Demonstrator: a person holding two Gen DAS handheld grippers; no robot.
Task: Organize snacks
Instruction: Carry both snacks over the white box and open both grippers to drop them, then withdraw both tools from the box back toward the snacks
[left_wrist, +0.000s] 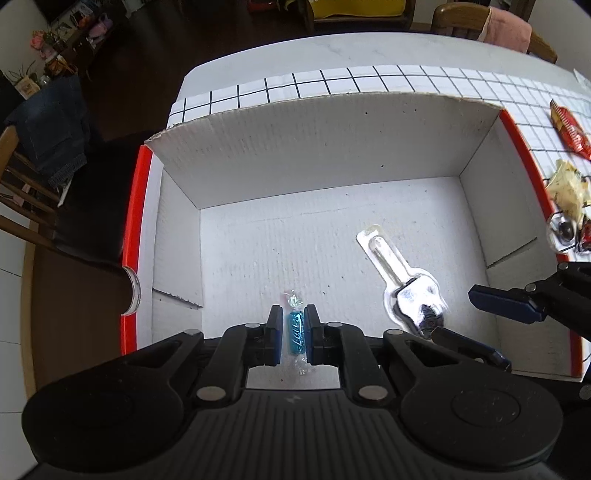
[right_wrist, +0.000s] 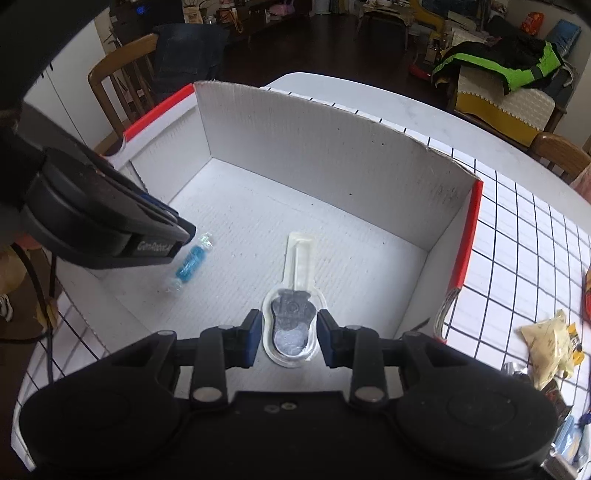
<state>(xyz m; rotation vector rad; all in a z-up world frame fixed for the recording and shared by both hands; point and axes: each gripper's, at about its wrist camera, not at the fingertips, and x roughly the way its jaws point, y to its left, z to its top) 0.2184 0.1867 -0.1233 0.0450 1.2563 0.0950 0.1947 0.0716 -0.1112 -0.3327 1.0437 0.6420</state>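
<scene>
White cardboard box (left_wrist: 317, 155) receives both snacks: left gripper (left_wrist: 293, 332) clamps the blue candy (left_wrist: 296, 329), right gripper (right_wrist: 290, 338) clamps the lollipop (right_wrist: 291, 325); next, I judge, the fingers must part.

red snack packet (left_wrist: 570, 129) and yellow wrapper (left_wrist: 567, 188) cut by right edge.

both wrist views look steeply down, close, into the same white box (left_wrist: 314, 140), from opposite sides.

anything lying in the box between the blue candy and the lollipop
No. In the right wrist view, only bare white box floor separates the blue candy from the wrapped lollipop; the left wrist view agrees.
</scene>
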